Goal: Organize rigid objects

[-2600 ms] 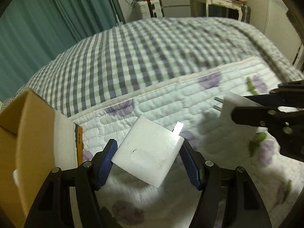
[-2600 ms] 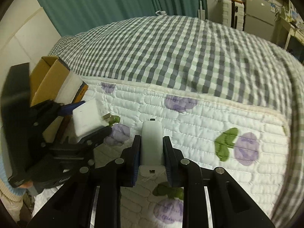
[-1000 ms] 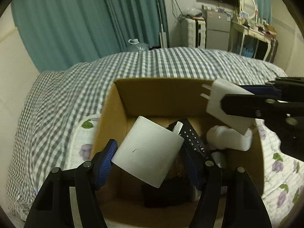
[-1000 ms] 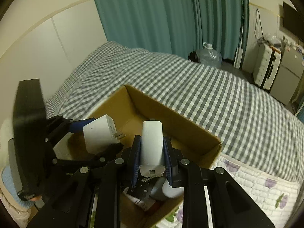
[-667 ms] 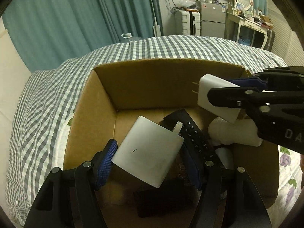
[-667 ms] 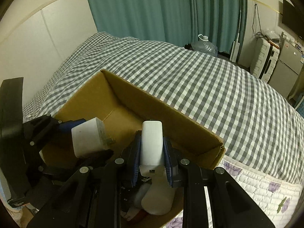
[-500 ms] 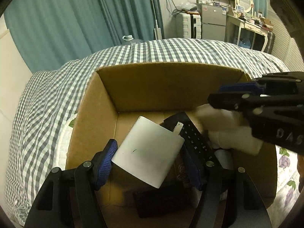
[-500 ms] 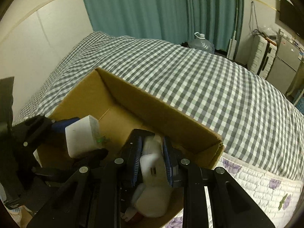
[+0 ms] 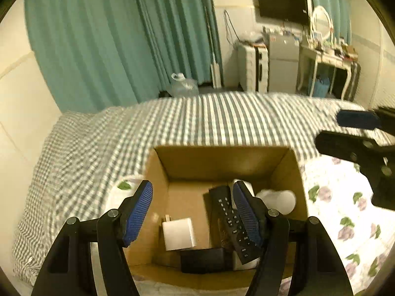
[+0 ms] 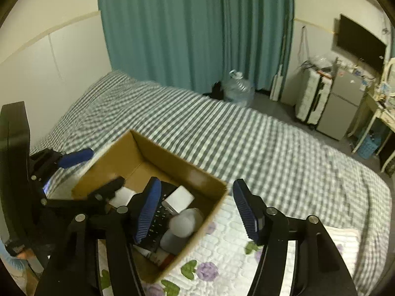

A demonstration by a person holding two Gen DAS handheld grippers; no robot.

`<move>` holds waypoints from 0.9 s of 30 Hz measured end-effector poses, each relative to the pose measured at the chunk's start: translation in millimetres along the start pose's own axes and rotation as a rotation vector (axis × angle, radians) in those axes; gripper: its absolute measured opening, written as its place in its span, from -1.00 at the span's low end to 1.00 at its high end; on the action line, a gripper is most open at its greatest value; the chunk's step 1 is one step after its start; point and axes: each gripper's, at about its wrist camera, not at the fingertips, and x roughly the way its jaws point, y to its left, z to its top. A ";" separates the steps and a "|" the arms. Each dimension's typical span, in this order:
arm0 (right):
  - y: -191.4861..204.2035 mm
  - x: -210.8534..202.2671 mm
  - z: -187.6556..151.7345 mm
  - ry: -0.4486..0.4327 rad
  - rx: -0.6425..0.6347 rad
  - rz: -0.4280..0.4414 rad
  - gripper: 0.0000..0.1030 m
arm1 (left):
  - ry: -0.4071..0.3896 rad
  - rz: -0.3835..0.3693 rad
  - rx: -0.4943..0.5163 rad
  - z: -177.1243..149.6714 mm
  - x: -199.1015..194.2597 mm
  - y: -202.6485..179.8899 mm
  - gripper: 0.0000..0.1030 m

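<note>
Our left gripper (image 9: 192,209) and right gripper (image 10: 197,208) both gape, holding nothing, above the cardboard box (image 9: 222,159); a white charger (image 9: 179,233) lies at six o'clock inside.

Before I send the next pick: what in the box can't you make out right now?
- Left wrist view: the remote is partly behind the left gripper finger.
- Both views: the white rounded item is blurred; its type is unclear.
- Right wrist view: the near corner of the cardboard box is hidden by its wall and a finger.
</note>
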 end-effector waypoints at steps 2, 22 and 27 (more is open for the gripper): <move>-0.3 -22.0 0.3 -0.037 -0.003 -0.033 0.44 | -0.051 0.013 -0.017 7.9 -18.2 0.1 0.41; 27.7 -159.4 -69.1 -0.327 0.135 -0.271 0.99 | -0.369 0.005 -0.001 -20.6 -138.0 -18.0 0.60; 21.4 -150.3 -103.4 -0.398 0.208 -0.304 1.00 | -0.363 -0.039 -0.033 -48.7 -129.4 -22.3 0.60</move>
